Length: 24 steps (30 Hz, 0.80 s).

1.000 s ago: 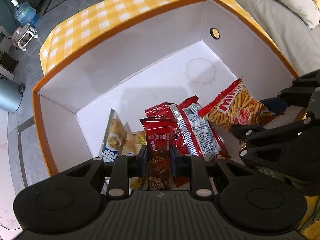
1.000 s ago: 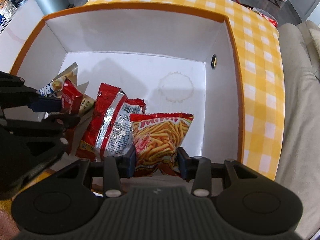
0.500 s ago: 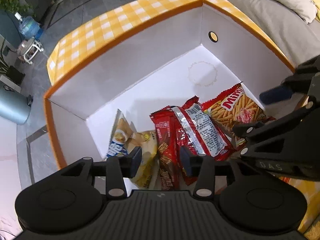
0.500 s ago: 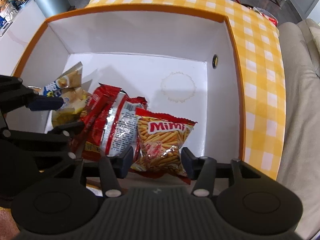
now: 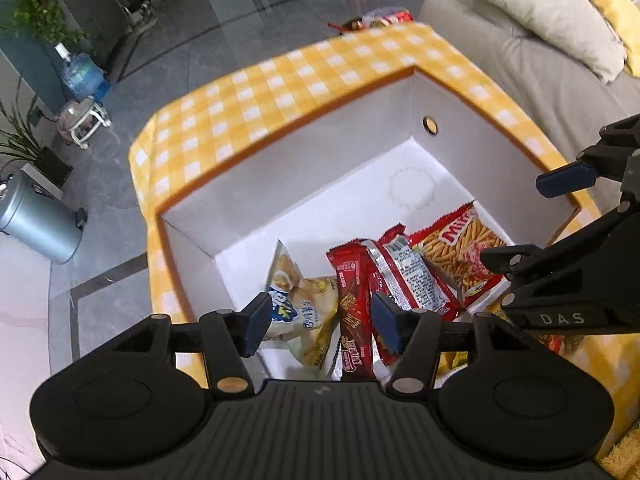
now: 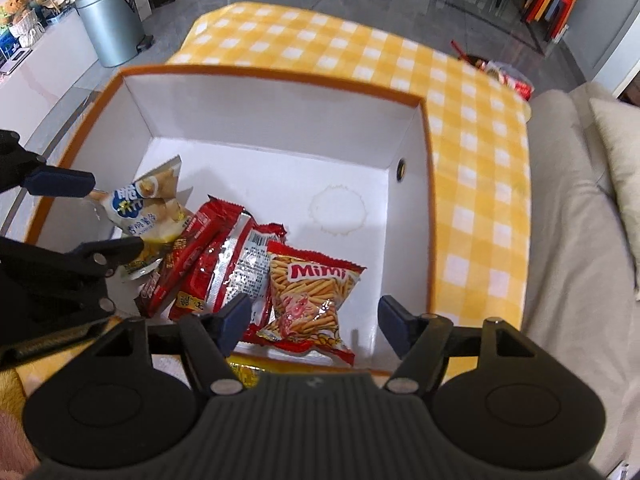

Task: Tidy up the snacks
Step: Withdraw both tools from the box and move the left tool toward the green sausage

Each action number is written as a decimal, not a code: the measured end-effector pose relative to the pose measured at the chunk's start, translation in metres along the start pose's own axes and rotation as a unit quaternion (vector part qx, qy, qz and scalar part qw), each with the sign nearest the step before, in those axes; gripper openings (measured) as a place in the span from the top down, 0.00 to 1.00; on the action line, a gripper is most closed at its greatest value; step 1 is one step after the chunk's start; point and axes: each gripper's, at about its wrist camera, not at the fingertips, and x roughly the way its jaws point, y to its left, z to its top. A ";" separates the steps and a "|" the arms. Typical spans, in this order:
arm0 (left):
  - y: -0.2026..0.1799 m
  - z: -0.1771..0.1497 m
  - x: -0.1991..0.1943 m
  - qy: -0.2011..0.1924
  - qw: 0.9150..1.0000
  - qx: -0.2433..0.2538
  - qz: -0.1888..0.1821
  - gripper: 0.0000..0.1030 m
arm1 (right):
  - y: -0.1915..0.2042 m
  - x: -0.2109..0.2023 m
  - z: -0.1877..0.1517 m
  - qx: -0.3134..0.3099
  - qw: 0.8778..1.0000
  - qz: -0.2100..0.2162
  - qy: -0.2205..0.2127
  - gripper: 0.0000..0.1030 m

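Note:
A white box with an orange rim holds several snacks along its near side. A pale chips bag lies at the left. A thin dark red bar and a red and silver packet lie in the middle. A red Mimi stick-snack bag lies at the right. My left gripper is open and empty above the bar and chips bag. My right gripper is open and empty above the Mimi bag.
The box stands on a yellow checked cloth. A grey sofa with a cushion is to the right. A grey bin stands on the floor to the left. More packets lie beyond the table.
My left gripper let go of the red bar and my right let go of the Mimi bag. Both opened wide and drew up and back from the box.

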 end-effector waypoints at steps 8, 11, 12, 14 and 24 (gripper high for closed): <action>-0.005 -0.021 -0.042 -0.062 0.998 -0.009 0.005 0.35 | 0.010 -0.042 -0.025 -0.011 0.997 -0.033 -0.064 0.27; -0.007 -0.032 -0.055 -0.085 0.996 -0.014 0.007 0.35 | 0.014 -0.055 -0.039 -0.009 0.996 -0.039 -0.086 0.27; -0.008 -0.036 -0.060 -0.092 0.996 -0.016 0.008 0.35 | 0.015 -0.059 -0.045 -0.006 0.995 -0.040 -0.093 0.27; -0.009 -0.046 -0.067 -0.103 0.994 -0.021 0.010 0.35 | 0.018 -0.065 -0.055 -0.002 0.994 -0.040 -0.105 0.27; -0.014 -0.095 -0.079 -0.119 0.991 -0.056 -0.014 0.34 | 0.030 -0.073 -0.115 0.032 0.991 -0.018 -0.127 0.27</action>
